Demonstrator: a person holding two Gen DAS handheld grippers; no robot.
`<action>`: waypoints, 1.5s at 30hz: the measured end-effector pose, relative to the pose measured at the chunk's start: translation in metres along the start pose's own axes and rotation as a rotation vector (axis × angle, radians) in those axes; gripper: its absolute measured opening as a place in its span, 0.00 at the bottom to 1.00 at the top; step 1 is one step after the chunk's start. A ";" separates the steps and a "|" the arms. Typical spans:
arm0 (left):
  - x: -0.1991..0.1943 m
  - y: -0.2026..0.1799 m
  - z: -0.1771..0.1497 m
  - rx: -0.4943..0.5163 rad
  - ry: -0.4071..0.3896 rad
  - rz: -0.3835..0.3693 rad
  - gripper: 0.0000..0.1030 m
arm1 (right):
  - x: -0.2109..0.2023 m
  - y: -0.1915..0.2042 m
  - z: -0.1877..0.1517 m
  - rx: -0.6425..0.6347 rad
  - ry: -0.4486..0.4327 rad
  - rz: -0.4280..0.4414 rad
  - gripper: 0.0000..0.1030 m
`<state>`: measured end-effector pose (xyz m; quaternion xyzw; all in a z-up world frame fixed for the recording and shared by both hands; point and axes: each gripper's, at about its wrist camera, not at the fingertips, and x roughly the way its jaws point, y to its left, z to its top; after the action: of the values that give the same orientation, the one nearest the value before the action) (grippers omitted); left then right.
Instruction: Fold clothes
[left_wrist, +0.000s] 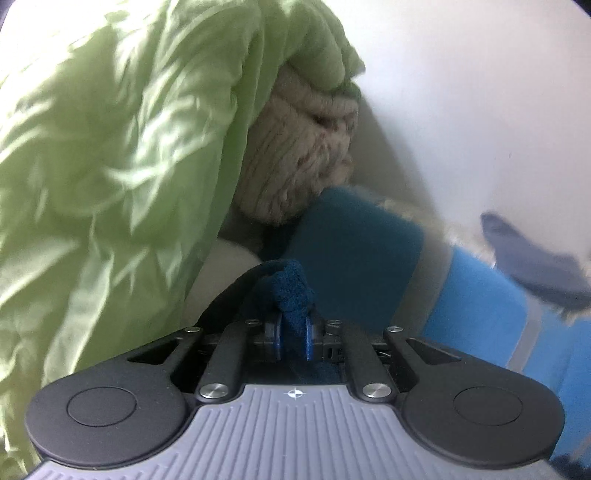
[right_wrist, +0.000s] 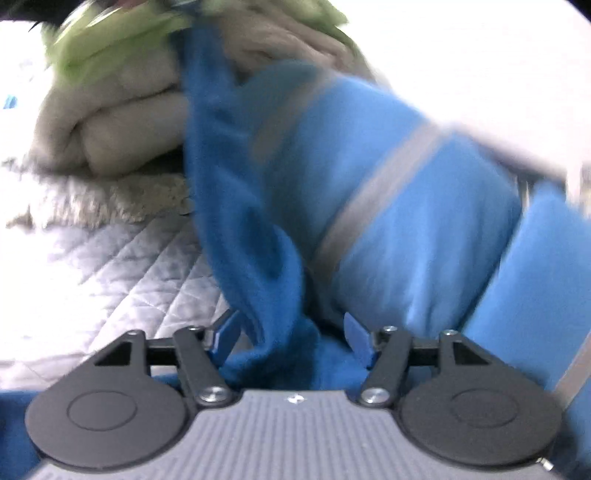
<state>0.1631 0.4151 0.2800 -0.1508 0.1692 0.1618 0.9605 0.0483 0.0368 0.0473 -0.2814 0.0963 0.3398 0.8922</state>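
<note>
Left gripper (left_wrist: 294, 338): fingers nearly closed, pinching a bunched fold of the blue garment (left_wrist: 354, 243). Right gripper (right_wrist: 291, 338): fingers spread wide, a loose fold of the same garment (right_wrist: 406, 206), blue with grey bands, lying between them; the pads do not press on it. The garment drapes across a white quilted bed cover (right_wrist: 122, 266). Beyond it lie a beige knit (left_wrist: 299, 166) and, farthest, a light green cloth (left_wrist: 122, 147) heaped over that knit.
</note>
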 end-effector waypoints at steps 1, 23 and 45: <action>-0.002 -0.002 0.002 0.002 -0.009 -0.002 0.11 | 0.001 0.009 0.003 -0.049 -0.011 -0.015 0.71; -0.024 -0.039 0.000 0.082 -0.031 -0.132 0.11 | 0.080 0.061 0.014 -0.160 0.207 0.160 0.08; -0.100 -0.116 0.001 0.208 -0.156 -0.323 0.11 | 0.033 -0.046 -0.040 0.556 0.222 0.215 0.05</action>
<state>0.1160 0.2851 0.3458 -0.0631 0.0839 -0.0013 0.9945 0.1044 0.0041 0.0222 -0.0505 0.3114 0.3601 0.8779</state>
